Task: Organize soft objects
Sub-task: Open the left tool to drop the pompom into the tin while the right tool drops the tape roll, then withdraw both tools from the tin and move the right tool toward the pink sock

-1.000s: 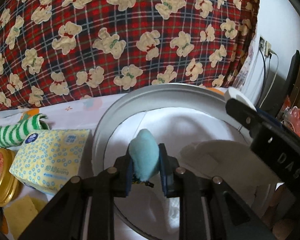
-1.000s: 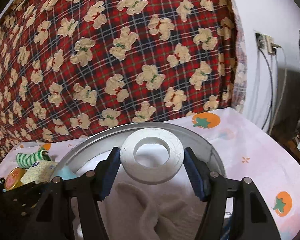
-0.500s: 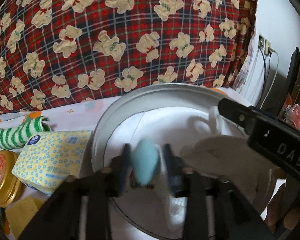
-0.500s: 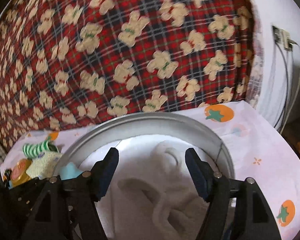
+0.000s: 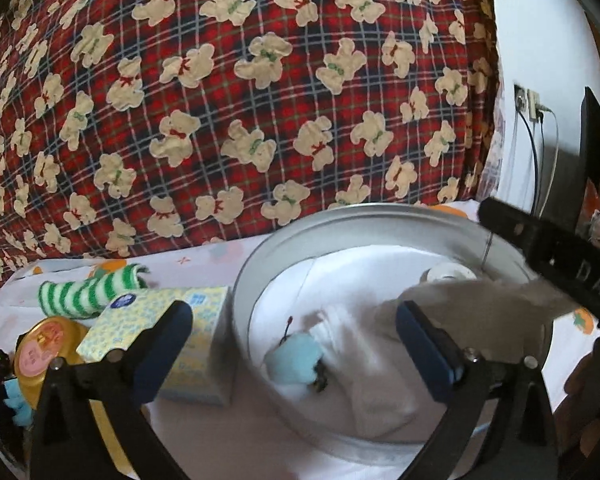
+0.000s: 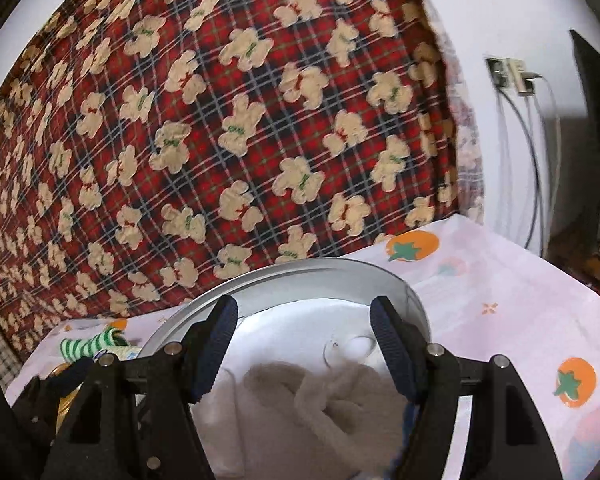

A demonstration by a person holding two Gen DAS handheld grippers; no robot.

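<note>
Round gold tin partly hidden behind gripper arm; small blue plush cut off at frame edge; white ring blurred.

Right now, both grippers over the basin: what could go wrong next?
1. The left gripper is opening with the blue plush below its jaws, near the metal basin wall; a low pass could drag it out.
2. The right gripper hangs open over the white cloth; a fold might snag.
3. The tissue pack touches the basin and could be knocked.
</note>
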